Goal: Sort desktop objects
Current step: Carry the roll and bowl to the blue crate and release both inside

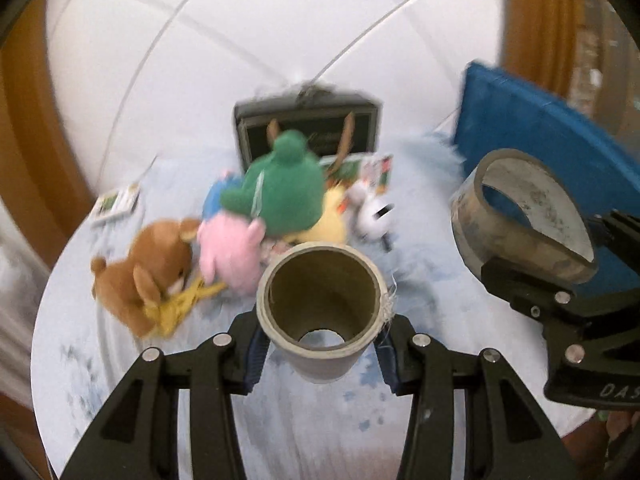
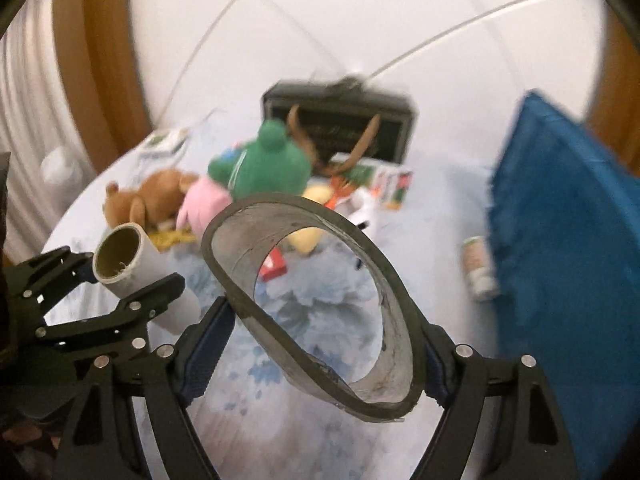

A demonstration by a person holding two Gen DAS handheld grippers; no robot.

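Clamped between the pads of the left gripper (image 1: 320,356), a cardboard tube (image 1: 320,316) stands nearly upright with its open end facing the lens, held by its sides so it cannot roll. Beside it the right gripper (image 2: 324,344) grips a wide, nearly spent tape roll (image 2: 312,304) across its width, tilted so one can see through the ring; the jaws sit far apart only because the roll is broad. Both pieces hang above the near edge of the round table (image 1: 120,400) with its pale blue flowered cloth, probably lifted together so the two rolls can go to one place. Toward the far edge lies a heap of soft toys: a green plush (image 1: 284,188) on top, a pink one (image 1: 228,252), a brown bear (image 1: 148,268) and a yellow one (image 1: 328,220), in front of a dark box (image 1: 308,128). At the right edge stands a blue bin (image 2: 560,248), likely a sorting container, with a small can (image 2: 478,268) just beside it.
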